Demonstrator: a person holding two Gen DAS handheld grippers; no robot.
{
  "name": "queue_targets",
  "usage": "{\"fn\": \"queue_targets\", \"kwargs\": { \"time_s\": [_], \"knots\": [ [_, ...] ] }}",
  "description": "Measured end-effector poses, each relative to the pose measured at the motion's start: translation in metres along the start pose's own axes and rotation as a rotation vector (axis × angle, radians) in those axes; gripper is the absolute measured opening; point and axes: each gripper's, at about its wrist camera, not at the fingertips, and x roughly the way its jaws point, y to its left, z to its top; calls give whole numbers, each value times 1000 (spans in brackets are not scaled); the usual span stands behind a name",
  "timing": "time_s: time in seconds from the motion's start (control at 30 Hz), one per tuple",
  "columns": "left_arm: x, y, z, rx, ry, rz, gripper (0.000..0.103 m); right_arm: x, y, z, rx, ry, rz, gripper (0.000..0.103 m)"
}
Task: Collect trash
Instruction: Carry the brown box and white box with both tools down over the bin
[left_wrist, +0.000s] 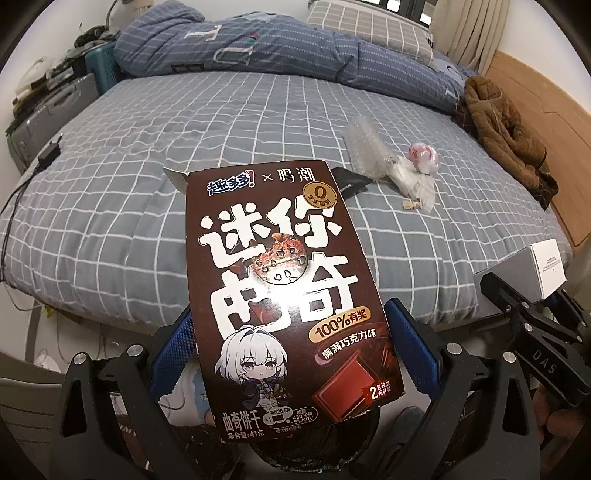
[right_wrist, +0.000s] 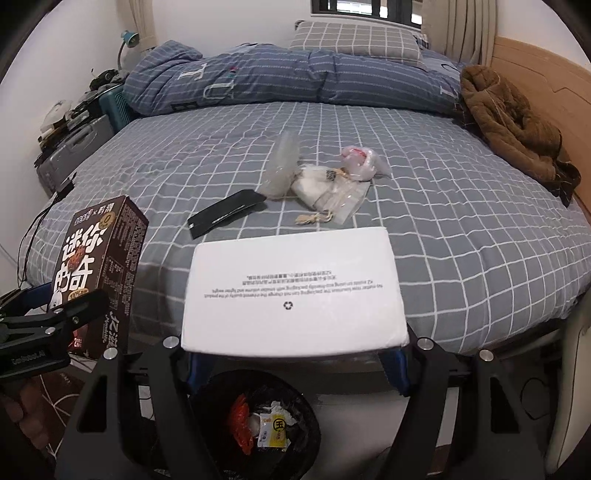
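Note:
My left gripper (left_wrist: 291, 347) is shut on a brown cookie box (left_wrist: 284, 288), held upright in front of the bed; the box also shows in the right wrist view (right_wrist: 96, 273). My right gripper (right_wrist: 295, 354) is shut on a flat white box (right_wrist: 291, 288), also seen at the right of the left wrist view (left_wrist: 543, 266). A black-lined trash bin (right_wrist: 255, 424) with wrappers inside stands below the right gripper. On the bed lie a black packet (right_wrist: 225, 214), bubble wrap (right_wrist: 282, 166), clear plastic bags (right_wrist: 328, 192) and a pink-and-white bag (right_wrist: 360, 158).
The bed (right_wrist: 461, 240) has a grey checked sheet, a rolled blue duvet (right_wrist: 258, 81) and a pillow at the back. A brown jacket (right_wrist: 517, 129) lies by the wooden headboard on the right. A grey suitcase (right_wrist: 74, 147) and clutter stand at the left.

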Motion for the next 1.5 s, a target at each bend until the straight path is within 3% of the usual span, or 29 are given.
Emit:
{"fn": "queue_targets", "kwargs": {
  "time_s": [0.7,1.03,1.5],
  "knots": [
    [16,12,-78,9,101,-10,95,8,27,-68,-4,108,59,69],
    [20,7,-79,-17,174,-4,95,34,38,-104,-15,200,83,69],
    [51,29,-104,-39,229,42,95,82,65,-138,-65,336,119,70]
  ]
}}
